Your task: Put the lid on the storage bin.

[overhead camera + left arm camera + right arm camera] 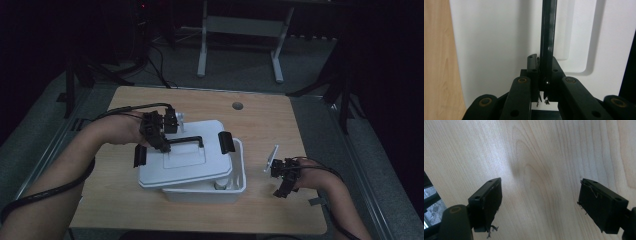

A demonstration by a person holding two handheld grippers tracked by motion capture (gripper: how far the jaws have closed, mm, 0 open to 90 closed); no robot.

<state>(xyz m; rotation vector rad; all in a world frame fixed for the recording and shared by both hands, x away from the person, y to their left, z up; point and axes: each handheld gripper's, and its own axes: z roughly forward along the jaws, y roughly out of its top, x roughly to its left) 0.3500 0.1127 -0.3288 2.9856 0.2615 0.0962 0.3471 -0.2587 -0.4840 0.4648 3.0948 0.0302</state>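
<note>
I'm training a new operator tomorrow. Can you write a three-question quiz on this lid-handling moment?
1. True or false: the left gripper is shut on the lid's black handle.
2. What lies between the right gripper's jaws? A) the lid B) nothing, with bare table beyond C) a cable
3. How does the white lid sit on the white box?

Key: 1 true. 2 B. 3 Askew, leaving the box's right side uncovered.
</note>
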